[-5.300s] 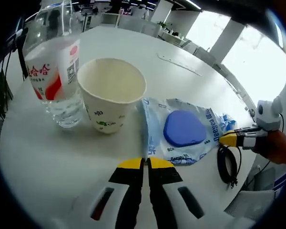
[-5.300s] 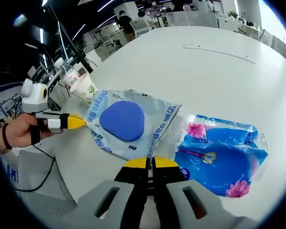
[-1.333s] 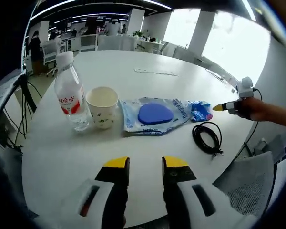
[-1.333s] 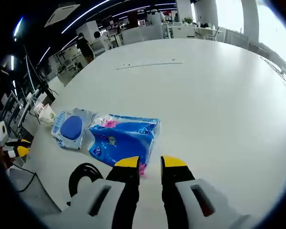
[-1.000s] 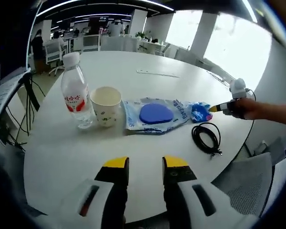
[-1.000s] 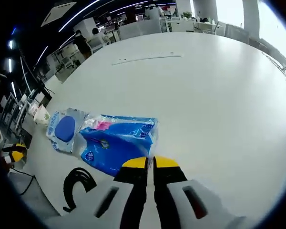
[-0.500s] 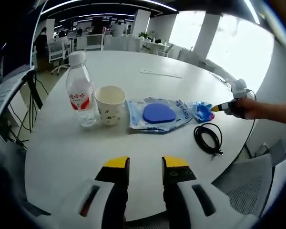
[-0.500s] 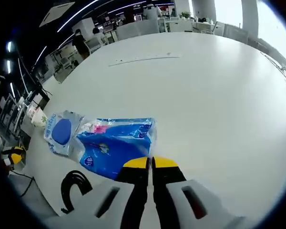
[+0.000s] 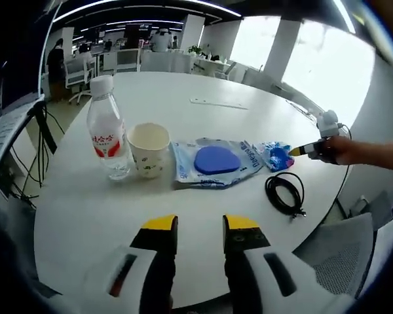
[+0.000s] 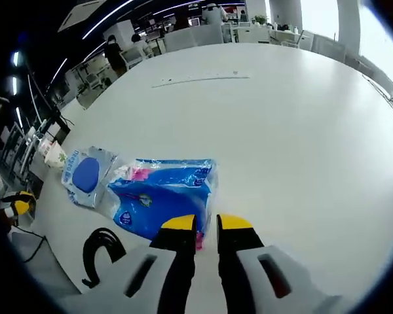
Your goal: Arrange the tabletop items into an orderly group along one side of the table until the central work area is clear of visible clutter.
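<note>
Right gripper view puts the right gripper [image 10: 205,226] low over the near end of the blue tissue pack [image 10: 162,198], its yellow-tipped jaws a little apart and gripping nothing; the pack's pink-printed corner lies just at the left tip. That pack is the landmark. Its long axis runs away from the jaws and slightly leftward, so the coming move, as I judge it, turns on closing over this near edge, and the right gripper is plainly the nearer tool. Beside the pack's near left corner lies the coiled black cable [image 10: 99,254], partly cut off by the gripper body. Beyond the pack's left side, touching or overlapping it, is the clear wet-wipe packet with a blue lid [image 10: 85,175]; further that way the paper cup [image 10: 55,155] is small and hard to read.

From the left gripper view, the left gripper [image 9: 200,224] hangs well back from the pack, jaws parted and empty. Past it stand the water bottle [image 9: 106,135], cup, packet, then the pack, mostly hidden behind the packet. The table's centre [image 10: 275,111] beyond the pack is bare apart from a thin strip.
</note>
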Action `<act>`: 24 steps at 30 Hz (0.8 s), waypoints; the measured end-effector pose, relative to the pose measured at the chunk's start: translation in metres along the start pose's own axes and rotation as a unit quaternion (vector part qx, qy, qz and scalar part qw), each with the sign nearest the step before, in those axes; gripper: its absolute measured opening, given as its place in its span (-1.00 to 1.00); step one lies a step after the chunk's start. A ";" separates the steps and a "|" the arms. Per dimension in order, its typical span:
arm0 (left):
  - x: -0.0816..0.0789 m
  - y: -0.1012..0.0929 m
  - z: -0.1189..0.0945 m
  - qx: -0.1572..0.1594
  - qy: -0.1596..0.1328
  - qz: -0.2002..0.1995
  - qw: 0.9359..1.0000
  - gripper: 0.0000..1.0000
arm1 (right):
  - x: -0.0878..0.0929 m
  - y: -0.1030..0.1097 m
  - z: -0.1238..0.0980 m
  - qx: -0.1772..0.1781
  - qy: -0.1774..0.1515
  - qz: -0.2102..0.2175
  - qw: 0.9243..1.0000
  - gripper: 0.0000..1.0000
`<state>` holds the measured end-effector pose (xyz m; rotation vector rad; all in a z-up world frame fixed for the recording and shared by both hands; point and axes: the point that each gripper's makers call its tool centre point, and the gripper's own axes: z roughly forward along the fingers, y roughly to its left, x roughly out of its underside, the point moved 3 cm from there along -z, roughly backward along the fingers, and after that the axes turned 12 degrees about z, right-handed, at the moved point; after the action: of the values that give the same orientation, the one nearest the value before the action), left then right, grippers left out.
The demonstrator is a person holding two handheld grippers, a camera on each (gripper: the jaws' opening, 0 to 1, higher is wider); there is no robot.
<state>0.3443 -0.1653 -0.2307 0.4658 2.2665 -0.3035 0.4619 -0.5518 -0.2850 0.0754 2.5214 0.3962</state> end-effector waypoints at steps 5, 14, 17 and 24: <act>-0.003 0.005 0.000 -0.001 -0.005 0.002 1.000 -0.48 | -0.002 0.001 -0.007 0.001 -0.004 -0.007 1.000 -0.79; -0.003 0.017 -0.005 -0.003 -0.012 0.005 1.000 -0.48 | -0.005 0.007 -0.015 -0.006 -0.015 -0.012 1.000 -0.77; -0.005 0.020 -0.006 -0.002 -0.013 0.008 1.000 -0.47 | -0.009 0.013 -0.018 -0.013 -0.022 -0.014 1.000 -0.77; -0.011 0.029 -0.011 -0.006 -0.024 0.008 1.000 -0.47 | -0.011 0.029 -0.022 -0.034 -0.029 -0.037 0.998 -0.76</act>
<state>0.3561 -0.1380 -0.2178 0.4655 2.2150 -0.2896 0.4581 -0.5316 -0.2533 -0.0312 2.4430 0.4420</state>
